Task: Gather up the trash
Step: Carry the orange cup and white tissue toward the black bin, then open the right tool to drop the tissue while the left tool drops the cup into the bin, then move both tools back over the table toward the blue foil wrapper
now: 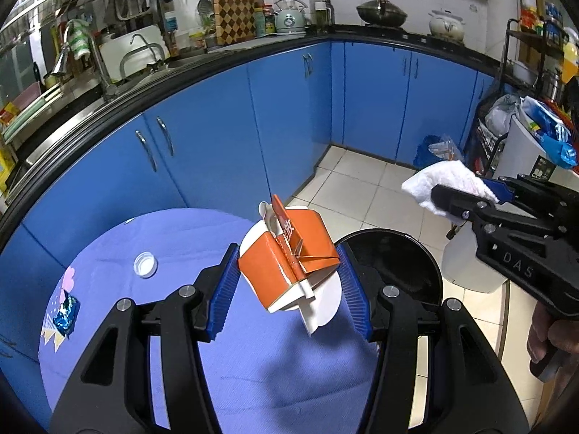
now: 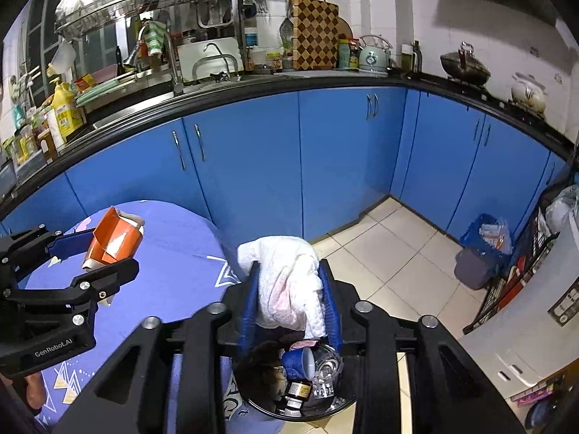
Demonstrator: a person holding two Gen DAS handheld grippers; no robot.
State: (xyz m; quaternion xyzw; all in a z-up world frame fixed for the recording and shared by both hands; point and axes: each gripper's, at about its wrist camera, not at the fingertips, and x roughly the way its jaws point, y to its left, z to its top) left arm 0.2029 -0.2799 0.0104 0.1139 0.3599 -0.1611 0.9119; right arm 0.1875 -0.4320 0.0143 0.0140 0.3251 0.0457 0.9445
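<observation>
An orange carton [image 1: 289, 256] with a white paper piece [image 1: 327, 300] under it sits between the blue pads of my left gripper [image 1: 289, 289], which is shut on it above the table's right edge. From the right wrist view, the carton [image 2: 115, 242] and left gripper [image 2: 97, 249] appear at left. My right gripper [image 2: 291, 289] is shut on a crumpled white paper towel [image 2: 286, 278] directly over the black trash bin [image 2: 275, 410]. The bin [image 1: 398, 271] holds a blue cup [image 2: 300, 361], a clear piece and a small jar. The right gripper [image 1: 470, 191] carries the towel [image 1: 441, 184] at right.
On the purple tablecloth [image 1: 181, 238] lie a white bottle cap [image 1: 146, 264] and a blue foil wrapper [image 1: 66, 316]. Blue cabinets [image 1: 289, 108] curve behind. Tiled floor [image 2: 391, 253] lies to the right, with a blue-lined bin [image 2: 481, 253], a rack and a white appliance [image 2: 524, 318].
</observation>
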